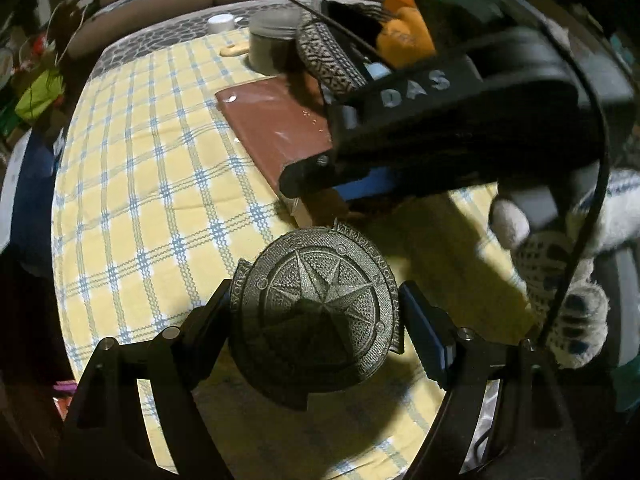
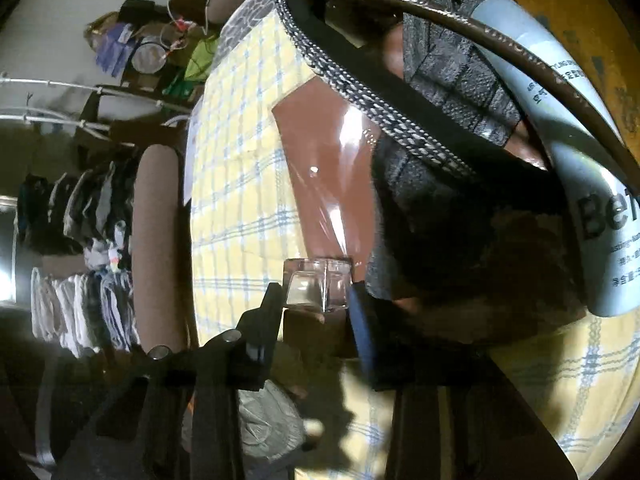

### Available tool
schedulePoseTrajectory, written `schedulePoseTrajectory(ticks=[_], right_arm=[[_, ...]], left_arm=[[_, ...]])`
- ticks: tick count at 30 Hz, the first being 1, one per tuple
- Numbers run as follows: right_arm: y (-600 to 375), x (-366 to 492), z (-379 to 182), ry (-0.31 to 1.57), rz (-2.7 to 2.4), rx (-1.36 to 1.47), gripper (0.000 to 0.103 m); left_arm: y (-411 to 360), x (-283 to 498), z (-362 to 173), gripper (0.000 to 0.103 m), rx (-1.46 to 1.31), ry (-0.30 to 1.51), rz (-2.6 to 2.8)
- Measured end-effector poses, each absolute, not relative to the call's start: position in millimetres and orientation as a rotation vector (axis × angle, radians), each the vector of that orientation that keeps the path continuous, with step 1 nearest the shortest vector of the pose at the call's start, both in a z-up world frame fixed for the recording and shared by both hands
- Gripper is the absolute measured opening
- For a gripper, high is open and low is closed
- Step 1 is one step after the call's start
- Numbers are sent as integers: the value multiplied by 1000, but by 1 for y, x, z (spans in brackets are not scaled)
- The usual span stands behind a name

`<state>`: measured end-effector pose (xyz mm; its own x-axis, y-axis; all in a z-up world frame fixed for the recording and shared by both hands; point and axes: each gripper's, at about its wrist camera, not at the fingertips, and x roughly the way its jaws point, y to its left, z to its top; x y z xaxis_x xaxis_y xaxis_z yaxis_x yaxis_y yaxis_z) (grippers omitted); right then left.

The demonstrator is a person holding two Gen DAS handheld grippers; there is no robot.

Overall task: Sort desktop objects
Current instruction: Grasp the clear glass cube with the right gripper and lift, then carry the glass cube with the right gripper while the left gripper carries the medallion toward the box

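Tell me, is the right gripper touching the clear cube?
Touching. The right wrist view shows the clear cube squeezed between both fingers of the right gripper.

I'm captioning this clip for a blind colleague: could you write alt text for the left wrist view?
The left gripper holds a round grey compass-star medallion between its fingers above a yellow checked tablecloth. Beyond it lies a brown notebook, and the right gripper's black body, in a gloved hand, reaches toward a patterned basket of items.
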<state>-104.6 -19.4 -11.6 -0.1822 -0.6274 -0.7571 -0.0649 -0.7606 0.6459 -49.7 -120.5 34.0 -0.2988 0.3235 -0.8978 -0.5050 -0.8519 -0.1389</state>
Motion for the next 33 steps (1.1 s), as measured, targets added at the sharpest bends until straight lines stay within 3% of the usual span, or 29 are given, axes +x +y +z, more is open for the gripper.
schedulePoseTrajectory(ticks=[8, 12, 16, 18, 20, 23, 33], right_arm=[[-47, -99, 1, -438, -2142, 1644, 32], [-37, -98, 2, -497, -2136, 1594, 30], [-24, -99, 18, -588, -2124, 1501, 29], [-20, -98, 27, -603, -2130, 1453, 28], [-19, -96, 35, -542, -2193, 1428, 28], [-7, -96, 36, -679, -2101, 1410, 28], [37, -88, 71, -693, -2193, 1318, 28]], left_arm=[[-116, -44, 40, 79, -1407, 250, 2158], [-128, -46, 54, 77, -1371, 145, 2171], [-155, -48, 87, 73, -1238, -124, 2182], [-165, -50, 98, 37, -1178, -261, 2116], [-174, -49, 110, 37, -1123, -363, 2095], [-172, -52, 113, 38, -1136, -331, 2139], [-146, -64, 101, 39, -1181, -452, 2055]])
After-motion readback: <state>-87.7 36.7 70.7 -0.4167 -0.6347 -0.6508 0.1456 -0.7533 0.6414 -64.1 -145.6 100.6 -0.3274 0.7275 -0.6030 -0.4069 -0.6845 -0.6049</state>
